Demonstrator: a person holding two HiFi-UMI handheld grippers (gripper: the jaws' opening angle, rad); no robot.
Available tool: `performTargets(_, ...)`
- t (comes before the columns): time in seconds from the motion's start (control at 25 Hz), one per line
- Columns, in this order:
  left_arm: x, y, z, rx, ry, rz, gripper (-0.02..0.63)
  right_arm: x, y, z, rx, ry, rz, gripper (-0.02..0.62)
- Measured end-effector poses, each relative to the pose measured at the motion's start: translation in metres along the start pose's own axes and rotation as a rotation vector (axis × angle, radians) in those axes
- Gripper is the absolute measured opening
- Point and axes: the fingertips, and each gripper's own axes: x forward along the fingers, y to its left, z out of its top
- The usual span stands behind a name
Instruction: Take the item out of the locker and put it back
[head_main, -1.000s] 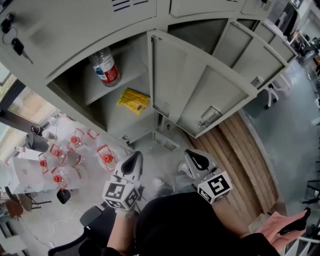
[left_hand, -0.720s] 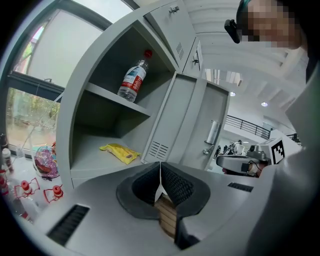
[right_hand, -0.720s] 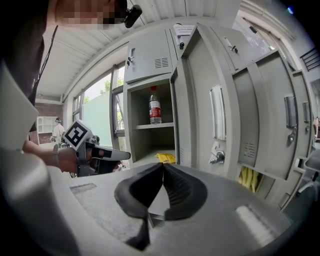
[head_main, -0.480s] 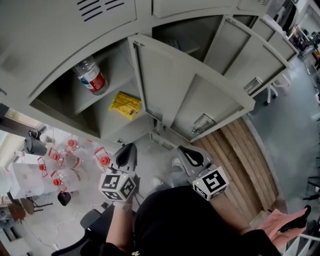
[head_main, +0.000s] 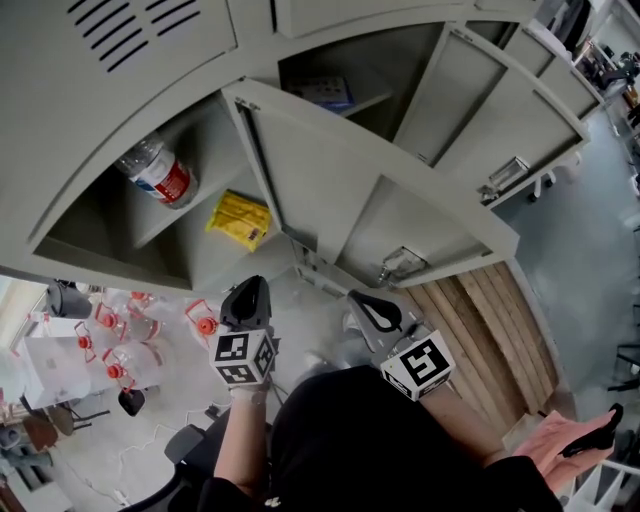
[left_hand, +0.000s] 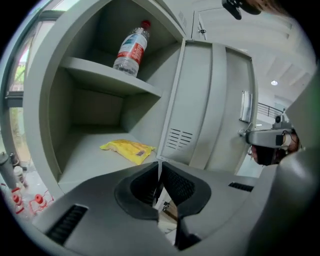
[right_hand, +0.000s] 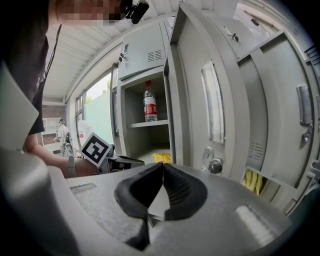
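Note:
The open locker compartment (head_main: 190, 255) holds a yellow packet (head_main: 240, 220) (left_hand: 127, 150) (right_hand: 161, 157) on its floor. A clear water bottle with a red label (head_main: 155, 175) (left_hand: 131, 47) (right_hand: 150, 107) stands on the shelf above. My left gripper (head_main: 250, 293) (left_hand: 159, 172) is just outside the compartment's front, pointing at the packet. Its jaws are beginning to part from shut, with nothing between them. My right gripper (head_main: 372, 308) (right_hand: 162, 175) is shut and empty, below the edge of the open door (head_main: 330, 190).
The open door (left_hand: 210, 105) stands between the two grippers' lines of approach. The neighbouring locker (head_main: 325, 92) is open too, with a blue item on its shelf. Several red-capped jugs (head_main: 110, 330) sit on the floor at left. Wooden boards (head_main: 490, 320) lie at right.
The view has swung, so the locker sits higher and further left in the frame. Both grippers stay low in front of it, the left one now closer under the compartment.

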Motion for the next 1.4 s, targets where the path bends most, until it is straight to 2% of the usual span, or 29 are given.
performTargets(0.24,0.023,0.019,-0.014,0.023,0.046,0.054,0.095,0.007,-0.007,-0.004,-0.005,0.02,0.003,-0.002)
performTargets(0.4,0.033,0.026,-0.013,0.038,0.048,0.069,0.12,0.012,-0.009,-0.004,-0.002,0.032,0.005,-0.002)
performTargets(0.92,0.058,0.042,-0.013,0.086,0.077,0.128,0.142,0.016,-0.014,-0.003,0.005,0.057,0.008,-0.002)
performTargets(1.16,0.065,0.048,-0.015,0.097,0.091,0.142,0.179,0.015,-0.014,-0.002,0.002,0.051,0.01,-0.002)
performTargets(1.4,0.069,0.051,-0.009,0.086,0.093,0.15,0.183,0.014,-0.015,-0.001,0.006,0.053,0.007,-0.002)
